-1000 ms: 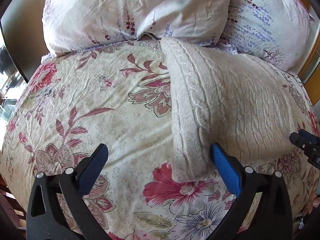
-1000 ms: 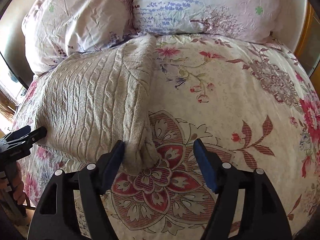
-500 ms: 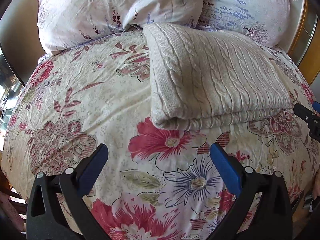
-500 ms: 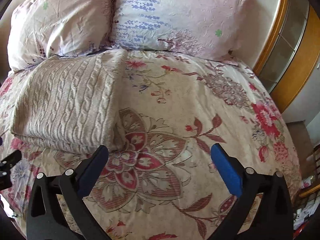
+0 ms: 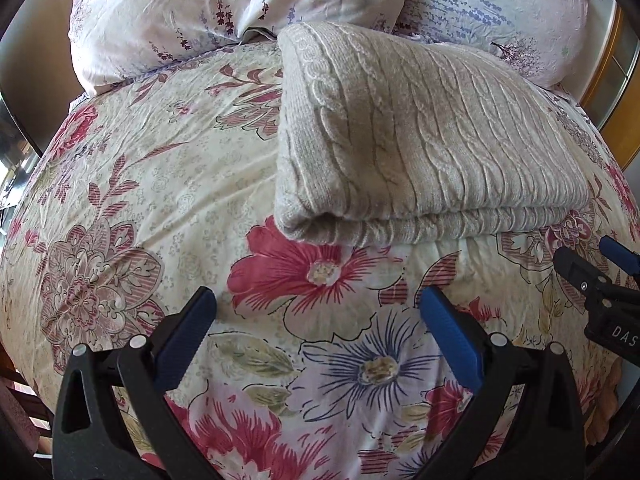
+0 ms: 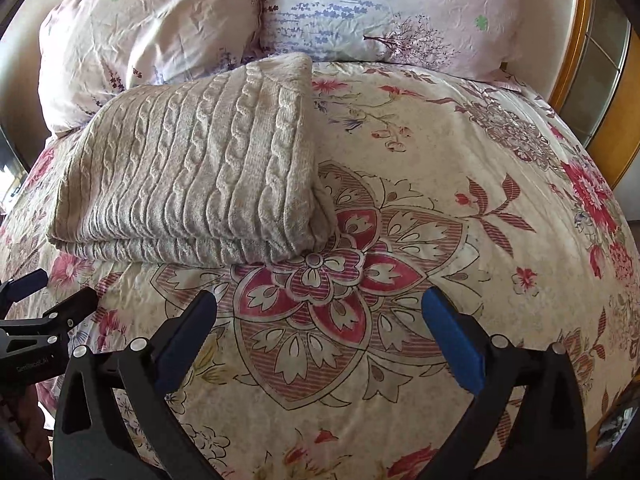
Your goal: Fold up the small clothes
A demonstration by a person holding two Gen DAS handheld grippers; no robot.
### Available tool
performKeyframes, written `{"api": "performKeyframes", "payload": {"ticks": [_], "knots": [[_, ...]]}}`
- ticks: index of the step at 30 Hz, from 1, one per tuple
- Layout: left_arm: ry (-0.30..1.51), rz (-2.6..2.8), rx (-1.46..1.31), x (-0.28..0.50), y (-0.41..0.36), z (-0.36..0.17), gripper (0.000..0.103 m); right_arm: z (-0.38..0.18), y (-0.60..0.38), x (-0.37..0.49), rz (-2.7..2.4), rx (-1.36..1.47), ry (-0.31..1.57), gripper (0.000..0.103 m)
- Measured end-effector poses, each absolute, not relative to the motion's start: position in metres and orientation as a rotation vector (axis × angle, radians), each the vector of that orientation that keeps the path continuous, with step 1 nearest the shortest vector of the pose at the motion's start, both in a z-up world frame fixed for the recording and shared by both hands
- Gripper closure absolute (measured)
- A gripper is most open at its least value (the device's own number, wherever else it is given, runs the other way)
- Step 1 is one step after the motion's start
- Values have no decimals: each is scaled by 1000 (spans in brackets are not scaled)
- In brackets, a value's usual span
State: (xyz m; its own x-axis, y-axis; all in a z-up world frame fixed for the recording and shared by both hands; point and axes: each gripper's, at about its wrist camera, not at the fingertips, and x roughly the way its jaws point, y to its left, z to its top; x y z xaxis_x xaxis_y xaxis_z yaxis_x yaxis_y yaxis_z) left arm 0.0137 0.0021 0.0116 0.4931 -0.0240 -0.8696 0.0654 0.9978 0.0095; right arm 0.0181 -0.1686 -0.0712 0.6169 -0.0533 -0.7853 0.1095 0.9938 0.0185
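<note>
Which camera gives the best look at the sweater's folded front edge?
The left wrist view: the sweater sits centred there, its stacked front edge running across the frame. The right wrist view shows the sweater off to the left, the same edge seen at an angle.

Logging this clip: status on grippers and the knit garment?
Left gripper open, empty. Right gripper open, empty. Beige cable-knit sweater folded on floral bedspread, against pillows. Nothing in the way.

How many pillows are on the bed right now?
2. One pillow lies at the head of the bed behind the folded sweater; the other pillow lies beside it, toward the wooden frame. More may be hidden.
</note>
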Motion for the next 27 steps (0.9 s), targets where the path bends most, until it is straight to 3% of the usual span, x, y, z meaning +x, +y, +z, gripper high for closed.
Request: {"api": "performKeyframes", "payload": {"ticks": [27], "knots": [[1135, -14, 16, 20, 6, 11, 2, -76, -158, 18, -70, 49, 901, 1]]}}
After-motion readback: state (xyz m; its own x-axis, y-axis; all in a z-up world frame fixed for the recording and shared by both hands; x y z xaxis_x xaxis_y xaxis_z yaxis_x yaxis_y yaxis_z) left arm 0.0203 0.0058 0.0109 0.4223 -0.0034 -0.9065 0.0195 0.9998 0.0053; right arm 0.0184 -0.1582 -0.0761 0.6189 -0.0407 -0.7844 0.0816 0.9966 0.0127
